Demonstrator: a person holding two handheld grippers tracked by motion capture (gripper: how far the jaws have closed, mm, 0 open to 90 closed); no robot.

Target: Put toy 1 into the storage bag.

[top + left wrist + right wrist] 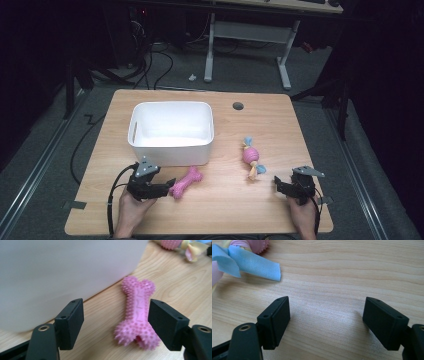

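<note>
Right now my left hand-held gripper [169, 185] sits at the near left of the surface [280, 125], and the pink spiky bone toy [186, 182] lies directly ahead of it, so this is the hand that has the pickup. From the left gripper view, the bone toy [138, 312] has its near knobbed end between the two black jaws, close against the one on the right of that view, with its long axis running away from me nearly along the line the jaws point. I judge the coming move turns on that: a squeeze would come across the narrow waist, provided I centre a little first. The jaws stand wide, released, and I cannot make out either pad pressing on the toy; it rests on the wood. My right hand-held gripper [276, 183] waits at the near right, jaws spread and holding nothing, with bare wood between them. Just beyond it lies the pink ball toy with blue and yellow ribbon ends [250, 158], untouched. Farther back, just behind the bone, stands the white bin [171, 149], probably where the toy belongs.
</note>
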